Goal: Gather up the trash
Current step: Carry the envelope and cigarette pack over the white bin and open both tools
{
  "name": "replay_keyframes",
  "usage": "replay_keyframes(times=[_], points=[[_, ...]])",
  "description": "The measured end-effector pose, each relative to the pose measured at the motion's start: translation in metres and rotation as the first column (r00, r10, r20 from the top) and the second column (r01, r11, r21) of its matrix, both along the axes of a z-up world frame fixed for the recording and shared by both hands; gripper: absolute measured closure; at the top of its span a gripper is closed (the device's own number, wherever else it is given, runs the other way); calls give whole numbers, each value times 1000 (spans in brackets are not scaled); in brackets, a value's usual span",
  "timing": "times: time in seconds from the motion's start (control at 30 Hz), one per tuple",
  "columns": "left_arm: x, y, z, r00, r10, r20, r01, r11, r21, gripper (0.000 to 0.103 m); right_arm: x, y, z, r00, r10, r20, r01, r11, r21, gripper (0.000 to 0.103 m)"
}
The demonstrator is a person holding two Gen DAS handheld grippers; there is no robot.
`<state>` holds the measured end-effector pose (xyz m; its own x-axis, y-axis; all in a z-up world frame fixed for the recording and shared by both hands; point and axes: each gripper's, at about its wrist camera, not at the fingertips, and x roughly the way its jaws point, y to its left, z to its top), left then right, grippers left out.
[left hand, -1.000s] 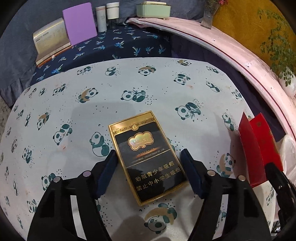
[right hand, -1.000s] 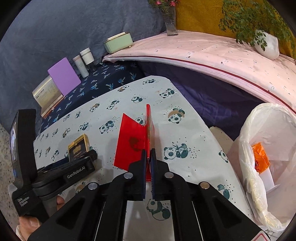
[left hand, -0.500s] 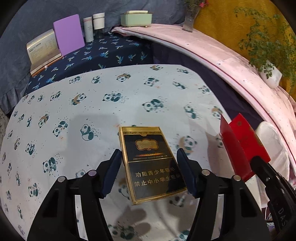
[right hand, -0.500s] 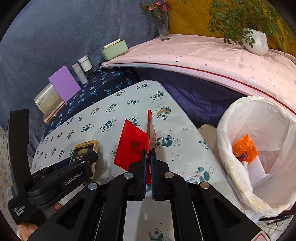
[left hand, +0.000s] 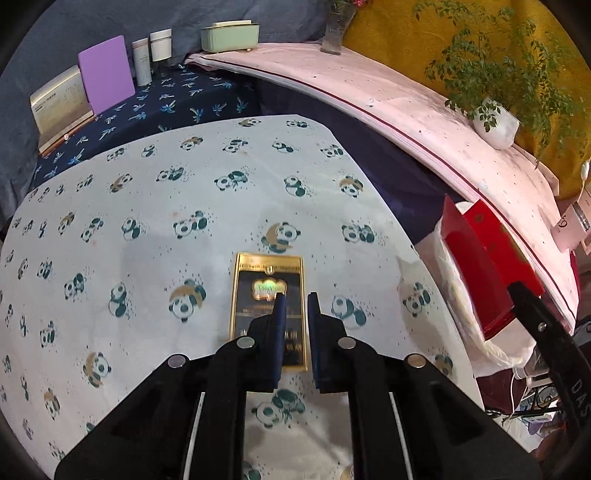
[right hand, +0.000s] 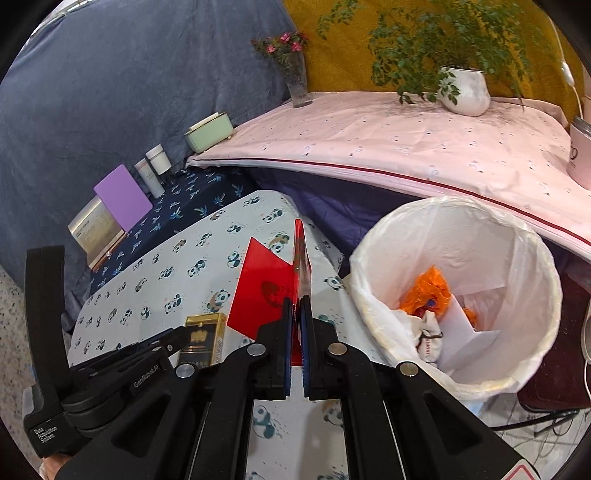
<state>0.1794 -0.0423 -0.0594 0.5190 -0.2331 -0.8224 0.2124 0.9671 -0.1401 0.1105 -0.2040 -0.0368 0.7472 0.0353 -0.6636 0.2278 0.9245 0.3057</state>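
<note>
The red paper envelope [right hand: 267, 291] stands edge-on between the blue pads of the right gripper [right hand: 296, 308], clenched on its lower part, with a loose flap angled out to the left; it is held above the right edge of the panda-print tablecloth [right hand: 177, 273], just beside the bin lined with a white bag [right hand: 532, 280], which holds orange plastic [right hand: 424, 291] and crumpled white paper [right hand: 465, 328]. From the left wrist view the same envelope [left hand: 484, 258] shows at the right, over the bag's rim [left hand: 454, 291]. The black and gold cigarette pack [left hand: 258, 288] lies flat on the tablecloth [left hand: 147, 236], and the left gripper [left hand: 294, 302] sits over its right half with its fingers drawn close together, a narrow gap between them; whether they pinch the pack's edge or merely hover above it I cannot tell. In the right wrist view the pack [right hand: 201, 339] appears just ahead of the left gripper's [right hand: 177, 338] tip. Behind, on a dark blue cloth [left hand: 177, 107], stand a purple board [left hand: 107, 74], a book [left hand: 59, 99] and two white jars [left hand: 151, 51]; a green box [left hand: 229, 35], a vase [right hand: 295, 74] and a potted plant [right hand: 465, 88] rest on the pink cover [right hand: 406, 140]
</note>
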Motion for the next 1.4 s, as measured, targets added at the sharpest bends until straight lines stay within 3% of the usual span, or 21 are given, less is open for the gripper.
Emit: replay_keyframes(times=[0.2, 0.53, 0.57, 0.6, 0.63, 0.7, 0.73, 0.9, 1.07, 1.4], points=[[-17, 17, -3, 1000, 2, -25, -3, 1000, -28, 98, -19, -9, -3, 1000, -20, -2, 20, 1000, 20, 99], [-28, 23, 3, 1000, 1, -20, -1, 1000, -22, 95, -33, -15, -2, 1000, -25, 18, 24, 999, 47, 99], [-27, 20, 0, 999, -8, -34, 7, 1000, -25, 92, -34, -16, -1, 999, -26, 19, 25, 999, 46, 99], [-26, 18, -2, 999, -8, -35, 8, 1000, -17, 80, -35, -16, -1, 999, -26, 20, 26, 999, 47, 99], [-26, 15, -3, 1000, -6, -28, 6, 1000, -3, 58, -36, -18, 0, 999, -28, 21, 27, 998, 49, 99], [-24, 8, -8, 1000, 4, -4, -4, 1000, 22, 30, -37, -20, -1, 999, -33, 21, 32, 998, 50, 99], [-23, 6, -11, 1000, 6, 1, -6, 999, 33, 29, -37, -21, -2, 999, -34, 19, 33, 998, 52, 99], [-3, -1, -33, 999, 5, -32, -3, 997, 73, 29, -33, -25, -8, 999, -34, 2, 34, 998, 50, 99], [8, -6, -48, 999, -4, -51, 9, 995, 98, 46, -28, -28, -13, 999, -35, -8, 36, 998, 49, 99], [-2, -17, -33, 999, -48, -24, 50, 997, 65, 49, -26, -29, -13, 999, -36, -9, 37, 998, 46, 99]])
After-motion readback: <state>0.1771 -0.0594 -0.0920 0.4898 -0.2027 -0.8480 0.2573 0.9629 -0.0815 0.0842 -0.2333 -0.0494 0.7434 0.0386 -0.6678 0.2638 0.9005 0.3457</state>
